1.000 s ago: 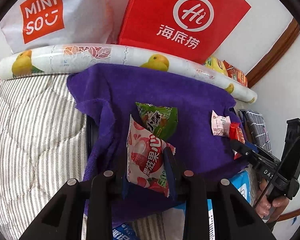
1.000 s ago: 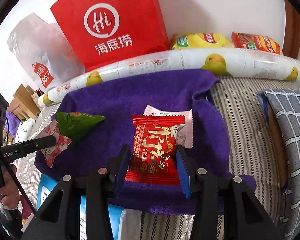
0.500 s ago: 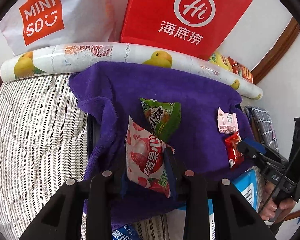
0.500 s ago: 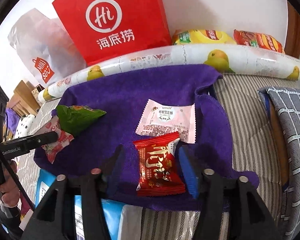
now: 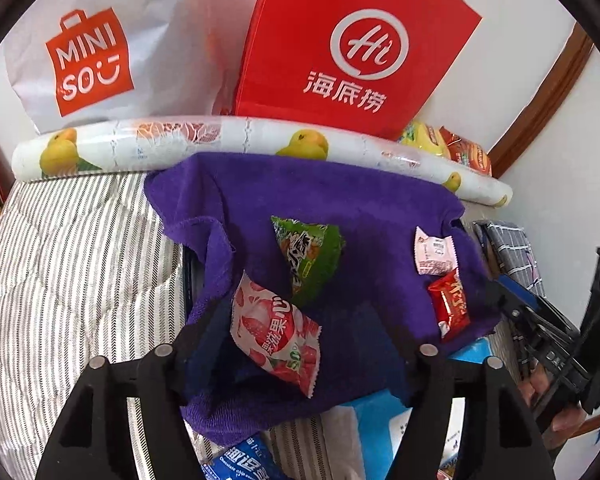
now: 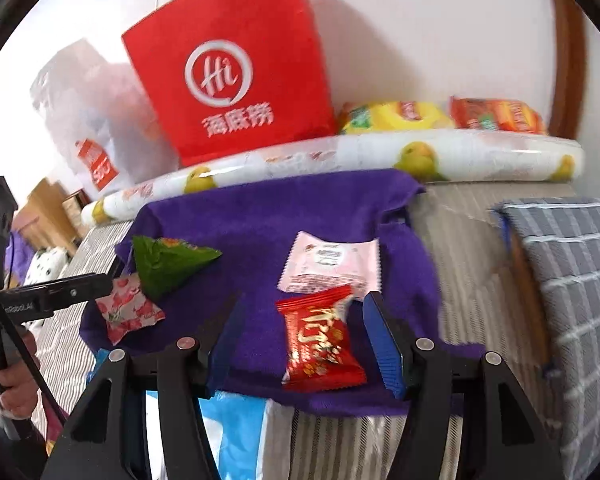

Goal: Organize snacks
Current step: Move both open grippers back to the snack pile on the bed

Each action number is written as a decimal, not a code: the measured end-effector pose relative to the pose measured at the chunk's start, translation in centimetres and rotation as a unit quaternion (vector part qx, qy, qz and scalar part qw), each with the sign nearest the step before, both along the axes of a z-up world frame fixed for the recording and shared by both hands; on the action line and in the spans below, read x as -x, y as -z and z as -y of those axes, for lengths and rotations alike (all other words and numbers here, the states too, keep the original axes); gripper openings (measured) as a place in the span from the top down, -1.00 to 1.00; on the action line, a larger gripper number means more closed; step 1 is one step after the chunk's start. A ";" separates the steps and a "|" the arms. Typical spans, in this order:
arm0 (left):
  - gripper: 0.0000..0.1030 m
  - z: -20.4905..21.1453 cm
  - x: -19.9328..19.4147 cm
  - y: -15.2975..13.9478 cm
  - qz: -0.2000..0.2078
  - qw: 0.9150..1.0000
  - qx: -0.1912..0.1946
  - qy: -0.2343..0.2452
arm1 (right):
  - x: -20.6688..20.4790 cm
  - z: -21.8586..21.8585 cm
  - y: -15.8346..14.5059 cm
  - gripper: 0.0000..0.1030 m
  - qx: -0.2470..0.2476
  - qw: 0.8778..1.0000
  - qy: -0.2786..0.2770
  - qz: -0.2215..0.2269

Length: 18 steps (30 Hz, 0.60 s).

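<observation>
A purple towel [image 5: 364,208] lies on the striped bed with snack packets on it. My left gripper [image 5: 300,332] is open; the pink strawberry packet [image 5: 276,332] lies loose between its fingers, next to a green packet [image 5: 304,256]. My right gripper [image 6: 304,328] is open around a red candy packet [image 6: 320,344] that lies on the towel [image 6: 260,216], in front of a pale pink packet [image 6: 332,264]. The red candy packet [image 5: 450,304] and pale pink packet [image 5: 434,252] also show at the towel's right edge in the left wrist view.
A red paper bag [image 5: 352,48] and a white Miniso bag [image 5: 88,52] stand behind a fruit-printed roll [image 5: 240,140]. Yellow and orange snack bags [image 6: 440,116] lie behind the roll at the right. A grey checked cushion [image 6: 572,280] lies right. Blue packages [image 5: 380,420] lie under the towel's near edge.
Both grippers opened. The left let go of the pink strawberry packet and the right let go of the red candy packet; both packets now rest on the towel.
</observation>
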<state>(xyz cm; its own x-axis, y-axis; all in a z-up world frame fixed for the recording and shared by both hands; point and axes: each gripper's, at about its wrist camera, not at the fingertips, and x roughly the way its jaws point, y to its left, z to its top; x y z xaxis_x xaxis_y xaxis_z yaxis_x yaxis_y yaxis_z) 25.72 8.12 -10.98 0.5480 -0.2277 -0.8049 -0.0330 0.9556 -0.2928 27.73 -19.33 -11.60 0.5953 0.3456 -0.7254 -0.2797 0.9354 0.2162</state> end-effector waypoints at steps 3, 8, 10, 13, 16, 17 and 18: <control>-0.39 -0.2 0.9 -0.7 0.005 1.000 0.008 -0.002 | 2.1 0.5 -1.5 -0.17 0.009 1.000 0.013 0.019; -0.41 -0.5 3.4 -1.8 0.015 1.000 0.011 -0.002 | 5.4 1.0 -2.7 -0.17 0.017 1.000 0.004 0.008; -0.41 -0.6 4.7 -2.4 0.020 1.000 0.010 -0.002 | 6.9 1.2 -2.7 -0.17 0.023 1.000 0.003 0.003; -0.41 -0.9 6.6 -3.0 0.025 1.000 0.010 -0.004 | 8.9 1.3 -2.6 -0.18 0.025 1.000 0.000 -0.006; -0.41 -1.2 8.2 -3.4 0.028 1.000 0.011 -0.007 | 11.0 1.6 -2.0 -0.30 0.012 1.000 -0.006 -0.026; -0.41 -1.2 8.8 -3.5 0.029 0.999 0.012 -0.008 | 11.7 1.7 -1.6 -0.32 0.006 0.999 -0.010 -0.033; -0.41 -1.2 9.2 -3.6 0.029 0.999 0.013 -0.009 | 12.4 1.8 -1.3 -0.32 0.003 0.999 -0.015 -0.038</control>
